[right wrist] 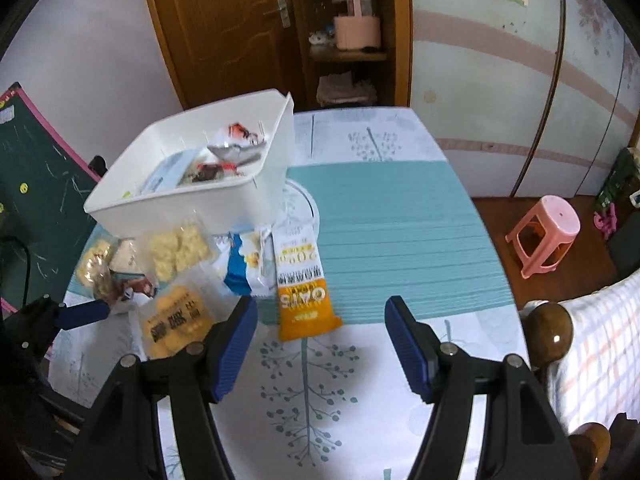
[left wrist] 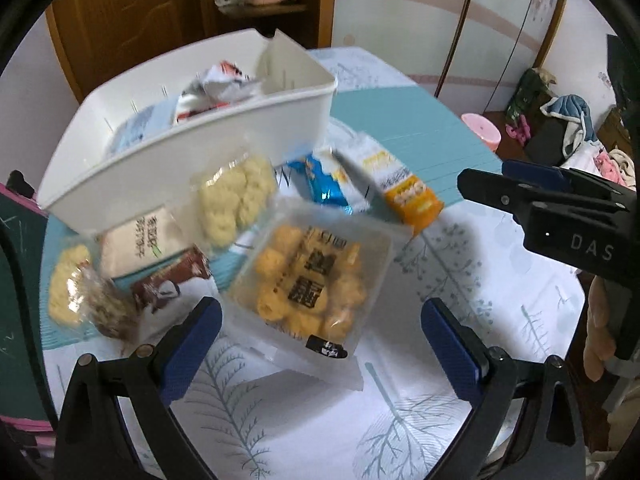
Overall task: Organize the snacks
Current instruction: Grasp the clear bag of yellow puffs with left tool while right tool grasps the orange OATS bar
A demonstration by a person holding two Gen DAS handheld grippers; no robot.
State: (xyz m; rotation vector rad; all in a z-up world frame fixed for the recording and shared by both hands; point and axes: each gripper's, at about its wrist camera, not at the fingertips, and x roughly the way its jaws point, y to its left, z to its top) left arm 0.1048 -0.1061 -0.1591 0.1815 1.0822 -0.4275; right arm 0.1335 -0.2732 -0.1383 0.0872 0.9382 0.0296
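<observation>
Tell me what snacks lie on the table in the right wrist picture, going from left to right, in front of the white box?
Pale cookie bag → blue-and-white packet → orange-and-white oat bar. Neither claw holds any of them.

Walls: pale, plain wall (right wrist: 100, 40) on the left; patterned pale-blue panels with pink bands (right wrist: 500, 92) on the right.
Door: brown wooden door with a metal handle (right wrist: 224, 28) behind the table's far edge.
Shelf: open wooden shelf niche (right wrist: 348, 56) beside the door, holding a pink plastic caddy (right wrist: 357, 32) and folded cloths.
Floor: dark brown wooden floor (right wrist: 560, 280) beyond the table's right edge.
Stool: pink plastic stool (right wrist: 546, 232) standing on that floor.
Table: round table under a white and teal tree-print cloth (right wrist: 400, 216).
Chalkboard: green chalkboard with a pink frame (right wrist: 36, 176) at the table's left edge.
Bed: checked bedding (right wrist: 600, 340) and a round brown wooden post knob (right wrist: 550, 332) near the right.
Clutter: heaped clothes (left wrist: 576, 128) against the far right wall.
Light: soft, dim daylight.
</observation>
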